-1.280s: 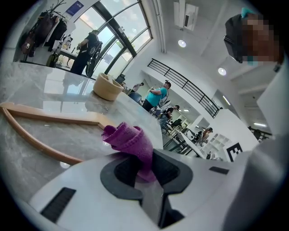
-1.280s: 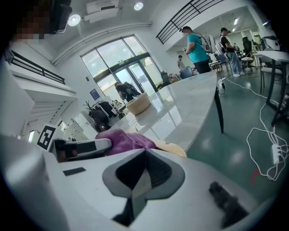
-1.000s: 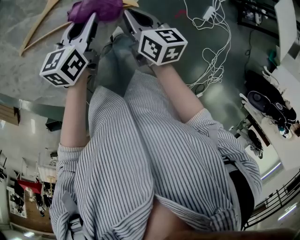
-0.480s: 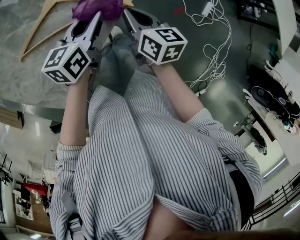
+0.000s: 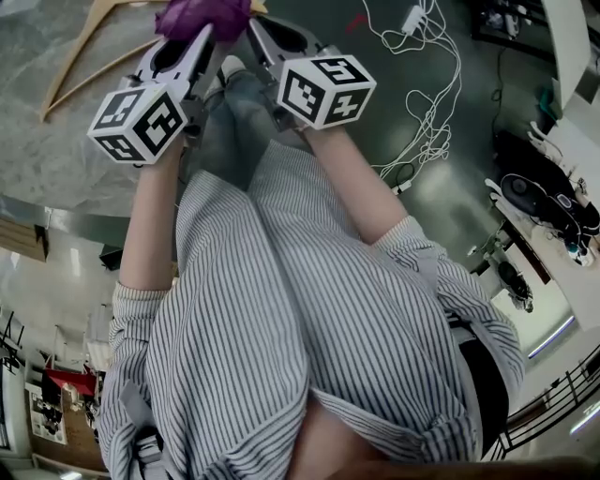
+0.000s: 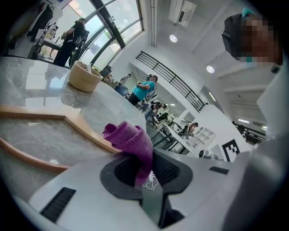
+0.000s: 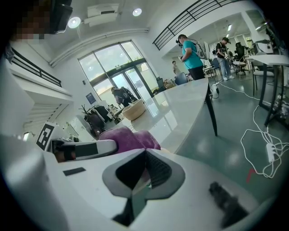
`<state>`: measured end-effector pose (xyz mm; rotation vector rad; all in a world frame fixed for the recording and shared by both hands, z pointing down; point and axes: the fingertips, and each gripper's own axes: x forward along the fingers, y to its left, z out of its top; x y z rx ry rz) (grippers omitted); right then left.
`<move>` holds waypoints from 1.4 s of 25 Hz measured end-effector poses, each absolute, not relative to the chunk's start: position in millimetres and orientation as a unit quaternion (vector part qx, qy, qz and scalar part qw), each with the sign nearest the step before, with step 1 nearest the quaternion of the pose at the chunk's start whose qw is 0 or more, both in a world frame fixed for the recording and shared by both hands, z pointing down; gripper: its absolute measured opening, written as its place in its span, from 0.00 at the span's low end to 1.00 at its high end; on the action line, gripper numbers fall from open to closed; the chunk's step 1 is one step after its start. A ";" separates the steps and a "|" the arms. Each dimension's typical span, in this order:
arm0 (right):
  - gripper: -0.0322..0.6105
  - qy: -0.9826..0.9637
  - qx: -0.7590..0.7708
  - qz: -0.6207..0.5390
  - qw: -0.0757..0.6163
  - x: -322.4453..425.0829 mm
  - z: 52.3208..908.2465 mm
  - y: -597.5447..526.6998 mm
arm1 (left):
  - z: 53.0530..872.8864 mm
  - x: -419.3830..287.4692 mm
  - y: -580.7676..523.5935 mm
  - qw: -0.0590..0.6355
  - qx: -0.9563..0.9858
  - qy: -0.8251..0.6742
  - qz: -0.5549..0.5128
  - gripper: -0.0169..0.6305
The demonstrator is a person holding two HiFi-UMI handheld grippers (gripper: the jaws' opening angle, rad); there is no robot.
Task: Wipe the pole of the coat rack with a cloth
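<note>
A purple cloth [image 5: 202, 14] is bunched at the top edge of the head view, and my left gripper [image 5: 208, 28] is shut on it. In the left gripper view the cloth [image 6: 130, 140] sticks up from between the shut jaws of the left gripper [image 6: 144, 158]. Beyond it, pale wooden bars of the coat rack [image 6: 67, 122] lie on a marble surface [image 6: 40, 140]; the bars [image 5: 84, 47] also show at top left in the head view. My right gripper [image 7: 145, 158] is shut with nothing in it, close beside the cloth [image 7: 128, 137].
A woven basket [image 6: 84, 76] stands farther back on the marble surface. White cables [image 5: 427, 84] trail over the dark floor at right. Desks with gear [image 5: 553, 206] fill the right edge. Several people stand in the background hall.
My left gripper has shifted a little up and to the right with the cloth still in it. The right gripper has stayed where it was.
</note>
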<state>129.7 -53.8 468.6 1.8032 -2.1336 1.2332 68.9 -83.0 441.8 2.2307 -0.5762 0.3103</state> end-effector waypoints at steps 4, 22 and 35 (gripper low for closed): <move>0.07 -0.702 0.589 0.398 0.043 127.4 461.3 -55.2 | 436.9 69.8 -79.9 0.396 0.883 -0.223 0.120 0.15; 0.07 -0.740 0.565 0.361 0.055 104.8 418.5 -67.1 | 392.1 46.0 -76.9 0.374 0.891 -0.243 0.087 0.15; 0.07 -0.791 0.546 0.273 0.054 82.3 345.1 -96.7 | 332.7 20.9 -103.2 0.336 0.899 -0.277 0.032 0.15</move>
